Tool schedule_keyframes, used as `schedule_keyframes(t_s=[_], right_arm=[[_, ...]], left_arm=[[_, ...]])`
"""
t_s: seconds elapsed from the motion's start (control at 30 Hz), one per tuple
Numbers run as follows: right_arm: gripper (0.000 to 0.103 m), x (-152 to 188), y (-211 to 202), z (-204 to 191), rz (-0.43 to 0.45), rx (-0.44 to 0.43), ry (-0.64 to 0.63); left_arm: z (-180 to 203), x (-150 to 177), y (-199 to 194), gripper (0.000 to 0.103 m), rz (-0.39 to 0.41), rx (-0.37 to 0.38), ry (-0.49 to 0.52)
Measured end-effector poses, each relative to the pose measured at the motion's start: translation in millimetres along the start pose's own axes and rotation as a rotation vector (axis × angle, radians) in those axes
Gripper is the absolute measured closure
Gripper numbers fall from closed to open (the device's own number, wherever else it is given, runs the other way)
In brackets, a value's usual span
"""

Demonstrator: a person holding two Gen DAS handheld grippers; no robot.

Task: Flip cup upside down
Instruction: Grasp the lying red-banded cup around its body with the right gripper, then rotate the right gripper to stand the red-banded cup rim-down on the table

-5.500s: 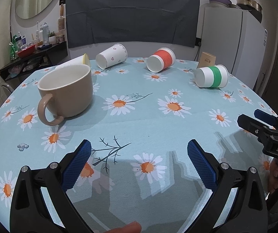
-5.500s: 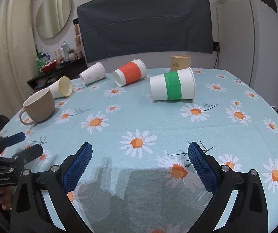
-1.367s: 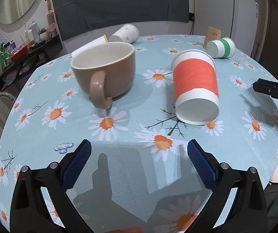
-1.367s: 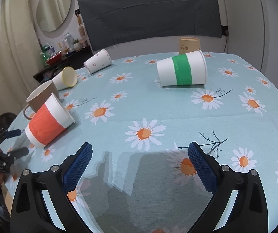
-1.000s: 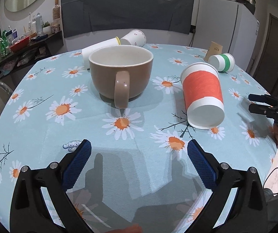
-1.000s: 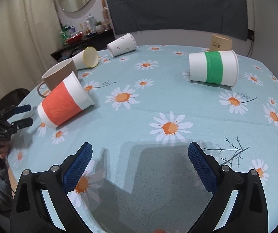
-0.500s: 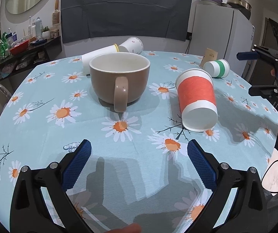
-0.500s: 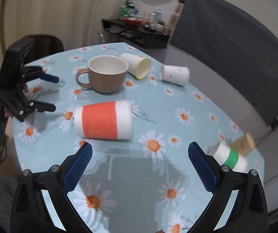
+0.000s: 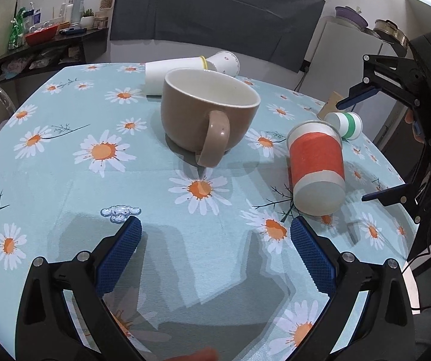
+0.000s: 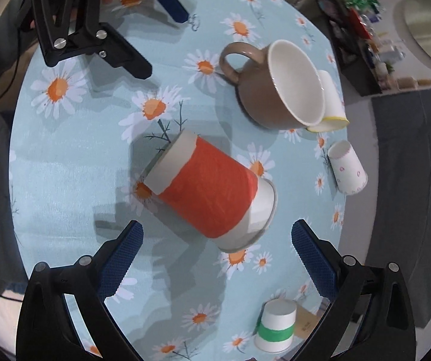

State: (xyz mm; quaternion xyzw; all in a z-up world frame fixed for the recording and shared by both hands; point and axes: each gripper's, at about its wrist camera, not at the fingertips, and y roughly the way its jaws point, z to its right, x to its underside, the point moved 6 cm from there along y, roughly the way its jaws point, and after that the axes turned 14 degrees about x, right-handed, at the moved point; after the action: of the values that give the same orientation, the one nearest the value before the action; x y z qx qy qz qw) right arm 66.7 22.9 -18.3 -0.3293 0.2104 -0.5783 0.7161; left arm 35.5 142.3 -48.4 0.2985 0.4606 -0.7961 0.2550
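An orange-banded paper cup (image 9: 316, 162) lies on its side on the daisy tablecloth, its base towards the left wrist camera. In the right wrist view the cup (image 10: 212, 191) lies just ahead of my open right gripper (image 10: 215, 245), which looks down on it from above. My left gripper (image 9: 215, 245) is open and empty, low over the table's near part. The right gripper also shows in the left wrist view (image 9: 369, 147), raised at the right, open. The left gripper shows in the right wrist view (image 10: 158, 27), open.
A brown mug (image 9: 208, 114) stands upright beside the orange cup. A yellow-rimmed paper cup (image 9: 173, 72) and a heart-print cup (image 9: 226, 61) lie behind it. A green-banded cup (image 9: 346, 123) and a brown box (image 9: 330, 106) lie at the far right. The table edge (image 9: 402, 180) is close.
My right gripper has risen and swung over the table, now looking down on the orange cup. My left gripper has shifted slightly left. The cups have not moved.
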Motion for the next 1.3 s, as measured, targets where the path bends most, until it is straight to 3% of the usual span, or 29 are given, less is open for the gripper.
schedule_keyframes(t_s=[0.2,0.63,0.67,0.7,0.83,1.1,1.3], right_arm=[[0.008,-22.6,10.0,-8.6,-0.031,-0.024,-0.150],[0.010,-38.7,43.0,-25.9,-0.097,-0.168,-0.272],[0.023,-37.5,45.4,-25.4,-0.102,-0.187,-0.266],[0.029,-36.2,47.8,-23.7,-0.109,-0.190,-0.259],[0.037,-32.7,44.7,-19.6,-0.095,-0.222,-0.212],[0.039,-29.6,23.5,-10.2,0.003,-0.233,-0.083],[0.039,-10.4,14.8,24.5,0.098,-0.239,0.151]], left_arm=[[3.5,1.0,-0.4,0.006,0.001,0.016,0.017],[12.7,4.4,8.4,0.006,-0.064,0.085,0.055],[11.9,5.1,7.8,0.006,-0.063,0.084,0.054],[11.5,5.1,7.7,0.006,-0.062,0.084,0.051],[12.4,5.0,7.4,0.006,-0.060,0.086,0.050],[11.1,3.3,8.4,0.006,-0.061,0.083,0.040],[10.0,3.2,7.4,0.006,-0.057,0.080,0.036]])
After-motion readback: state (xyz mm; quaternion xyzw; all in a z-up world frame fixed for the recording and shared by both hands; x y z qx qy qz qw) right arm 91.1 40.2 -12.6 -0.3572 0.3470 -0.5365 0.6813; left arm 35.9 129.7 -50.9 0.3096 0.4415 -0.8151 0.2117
